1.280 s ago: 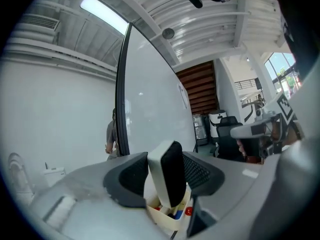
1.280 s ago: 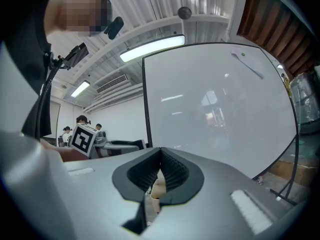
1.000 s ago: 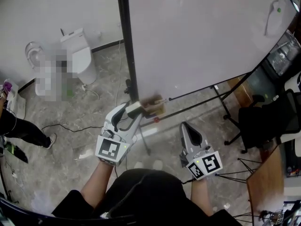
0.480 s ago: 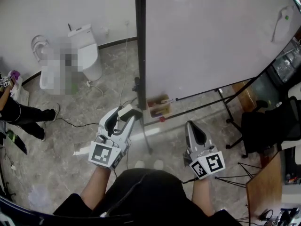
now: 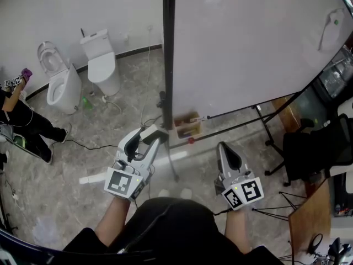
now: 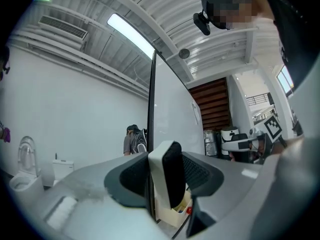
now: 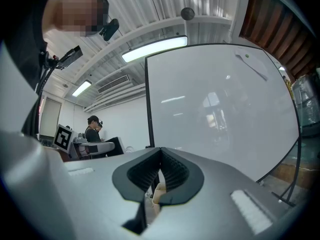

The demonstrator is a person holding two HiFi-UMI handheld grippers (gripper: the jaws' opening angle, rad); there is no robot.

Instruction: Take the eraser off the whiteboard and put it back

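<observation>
The eraser (image 5: 149, 130), a white block with a black felt face, sits between the jaws of my left gripper (image 5: 148, 134). In the left gripper view the eraser (image 6: 167, 173) stands upright and both pads of the left gripper (image 6: 165, 176) press on it, having just closed a little further. It is held just short of the whiteboard's (image 5: 248, 43) black left post (image 5: 168, 54). My right gripper (image 5: 225, 150) hangs to the right in front of the board. In its own view the right gripper (image 7: 160, 173) is shut with nothing in it.
A small open box (image 5: 187, 125) of markers sits at the board's lower left corner. The board's stand legs (image 5: 265, 131) spread over the floor. Two toilets (image 5: 102, 59) stand by the left wall, with a person (image 5: 25, 123) nearby. A black chair (image 5: 317, 145) is at the right.
My left gripper has drawn back with the eraser from the box and the board's lower corner, toward me and to the left. The right gripper has stayed put.
</observation>
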